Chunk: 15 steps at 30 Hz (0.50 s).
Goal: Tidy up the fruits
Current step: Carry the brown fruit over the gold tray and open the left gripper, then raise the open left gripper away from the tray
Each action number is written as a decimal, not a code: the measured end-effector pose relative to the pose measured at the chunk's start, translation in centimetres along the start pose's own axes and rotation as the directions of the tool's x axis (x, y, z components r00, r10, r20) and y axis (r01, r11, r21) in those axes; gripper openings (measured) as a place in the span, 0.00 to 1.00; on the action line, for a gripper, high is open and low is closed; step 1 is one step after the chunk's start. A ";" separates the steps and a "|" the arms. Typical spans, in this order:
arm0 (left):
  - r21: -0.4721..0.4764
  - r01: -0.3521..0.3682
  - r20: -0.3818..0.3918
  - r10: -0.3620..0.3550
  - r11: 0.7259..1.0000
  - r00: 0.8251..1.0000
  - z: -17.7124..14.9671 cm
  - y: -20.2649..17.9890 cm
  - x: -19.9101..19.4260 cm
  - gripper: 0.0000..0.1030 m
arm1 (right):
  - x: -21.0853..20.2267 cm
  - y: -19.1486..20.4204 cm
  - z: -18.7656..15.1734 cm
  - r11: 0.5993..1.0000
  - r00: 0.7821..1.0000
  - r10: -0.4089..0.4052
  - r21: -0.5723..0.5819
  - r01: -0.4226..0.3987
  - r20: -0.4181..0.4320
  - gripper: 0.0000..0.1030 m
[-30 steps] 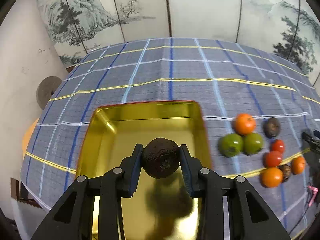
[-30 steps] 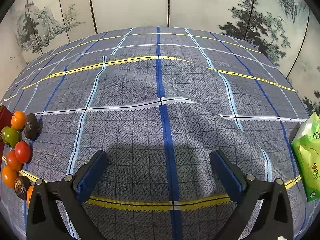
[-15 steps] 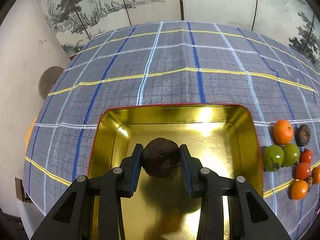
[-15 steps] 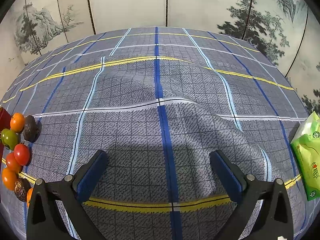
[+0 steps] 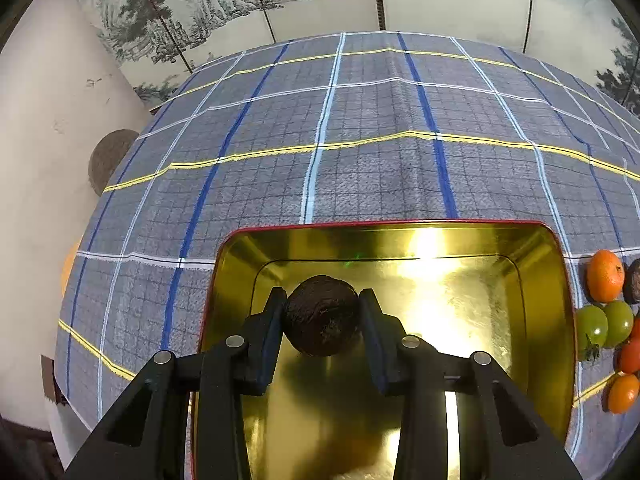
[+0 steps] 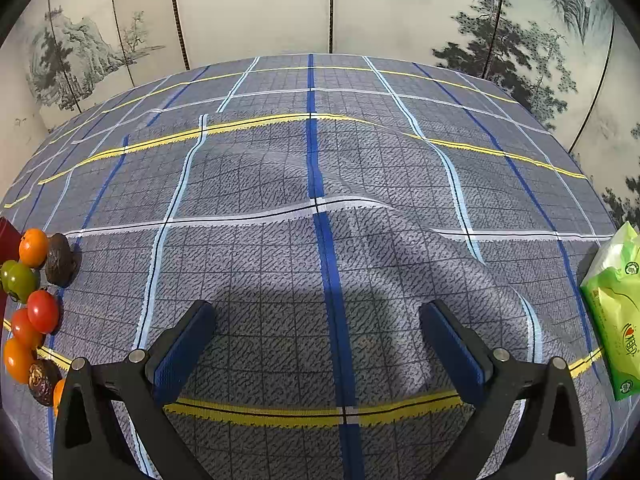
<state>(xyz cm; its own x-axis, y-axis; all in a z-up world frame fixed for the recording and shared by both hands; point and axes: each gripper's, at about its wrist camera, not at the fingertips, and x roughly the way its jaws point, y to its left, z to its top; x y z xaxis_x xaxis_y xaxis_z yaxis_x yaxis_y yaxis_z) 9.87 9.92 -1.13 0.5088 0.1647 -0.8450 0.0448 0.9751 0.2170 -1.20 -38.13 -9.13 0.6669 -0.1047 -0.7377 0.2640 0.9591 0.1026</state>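
Note:
My left gripper (image 5: pixel 322 312) is shut on a dark brown wrinkled fruit (image 5: pixel 322 316) and holds it over the left half of a gold tray (image 5: pixel 544 280) with a red rim. The other fruits lie right of the tray: an orange one (image 5: pixel 605 276), two green ones (image 5: pixel 591 326), red and orange ones below. In the right wrist view the same pile sits at the far left: orange fruit (image 6: pixel 33 242), brown fruit (image 6: pixel 58 265), green fruit (image 6: pixel 21 282), red fruit (image 6: pixel 42 311). My right gripper (image 6: pixel 316 332) is open and empty above the cloth.
A blue-grey plaid tablecloth (image 6: pixel 320 160) with raised folds covers the table. A green packet (image 6: pixel 616 312) lies at the right edge. Painted screen panels (image 6: pixel 256 8) stand behind the table. The table's left edge (image 5: pixel 80 264) drops off near a pale wall.
My left gripper has moved left and forward with the brown fruit, so the tray fills more of the view and the fruit pile has slid to the right edge. The right gripper has barely moved.

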 end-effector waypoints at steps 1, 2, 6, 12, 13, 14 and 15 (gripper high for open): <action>0.001 -0.004 -0.001 0.004 1.000 1.000 0.1 0.0 0.1 0.37 | 0.0 0.0 0.0 1.000 1.000 0.000 0.000 0.000 0.000 1.00; 0.001 -0.007 -0.002 0.007 1.000 1.000 0.1 0.1 0.2 0.38 | 0.0 0.0 0.0 1.000 1.000 0.000 0.000 0.000 0.000 1.00; -0.019 0.017 -0.027 -0.018 1.000 0.999 0.3 0.8 1.0 0.39 | 0.0 0.0 0.0 1.000 1.000 0.000 0.000 0.000 0.000 1.00; -0.040 0.033 -0.007 -0.033 0.999 0.999 0.6 1.6 0.6 0.52 | 0.0 0.0 0.0 1.000 1.000 0.000 0.000 0.000 0.000 1.00; -0.037 0.036 0.002 -0.036 0.999 0.999 0.6 1.6 0.3 0.53 | 0.0 0.0 0.0 1.000 1.000 -0.001 0.000 0.001 0.000 1.00; -0.033 0.034 0.012 -0.034 0.999 0.999 0.5 1.6 0.0 0.53 | 0.0 0.0 0.0 1.000 1.000 -0.001 0.001 0.001 0.001 1.00; -0.031 0.034 0.022 -0.033 0.999 0.999 0.5 1.6 -0.3 0.55 | 0.0 0.0 0.0 1.000 1.000 -0.001 0.001 0.001 0.001 1.00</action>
<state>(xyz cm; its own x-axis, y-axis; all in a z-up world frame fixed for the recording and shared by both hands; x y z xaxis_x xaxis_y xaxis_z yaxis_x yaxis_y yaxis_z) 10.20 11.35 -0.25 0.5257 0.1289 -0.8409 0.0355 0.9843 0.1730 -1.18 -38.16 -9.15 0.6671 -0.1054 -0.7374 0.2649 0.9588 0.1026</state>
